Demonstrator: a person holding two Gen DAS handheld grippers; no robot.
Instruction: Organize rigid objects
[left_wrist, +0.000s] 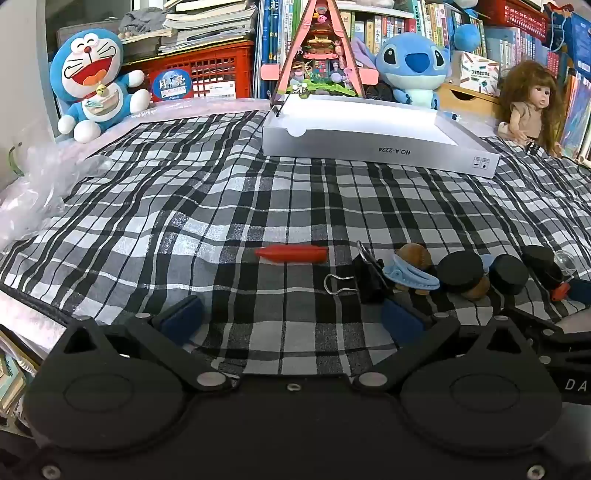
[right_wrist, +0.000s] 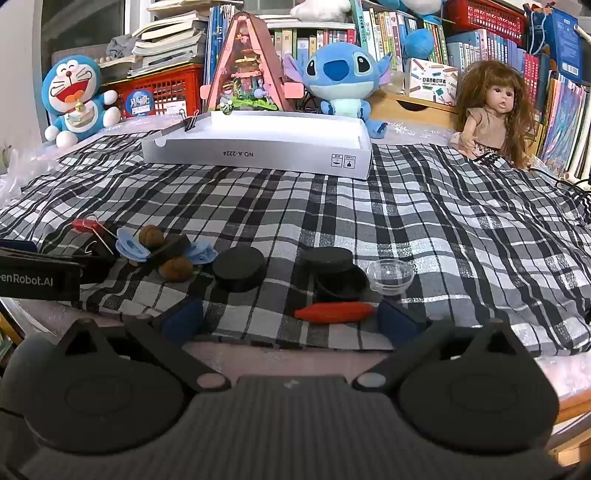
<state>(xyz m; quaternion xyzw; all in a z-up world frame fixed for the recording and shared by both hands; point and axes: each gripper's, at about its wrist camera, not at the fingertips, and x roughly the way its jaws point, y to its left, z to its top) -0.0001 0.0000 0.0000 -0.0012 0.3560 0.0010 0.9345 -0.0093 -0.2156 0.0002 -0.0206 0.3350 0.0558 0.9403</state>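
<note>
- Clutter is lying on the checked cloth (right_wrist: 424, 221) over the table, just ahead of both grippers, and we are reading the white box (right_wrist: 258, 147) well beyond the jaws as the likely place for it.
- We are holding the left gripper (left_wrist: 291, 317) with jaws spread wide and empty; the red spindle (left_wrist: 291, 254) is sitting ahead between them, the black binder clip (left_wrist: 364, 275) ahead toward the right jaw.
- We are keeping the right gripper (right_wrist: 291, 317) just as wide and empty; the orange spindle (right_wrist: 334, 311) is lying crosswise just ahead, near the right jaw.
- We are judging everything light and stiff: spindles are smooth and may roll, so we would pinch across the thick middle.
- Black discs (right_wrist: 239, 266) are looking slick; we would grip across the rim.
- Clear dome (right_wrist: 389, 276) is looking brittle, so gently.
</note>
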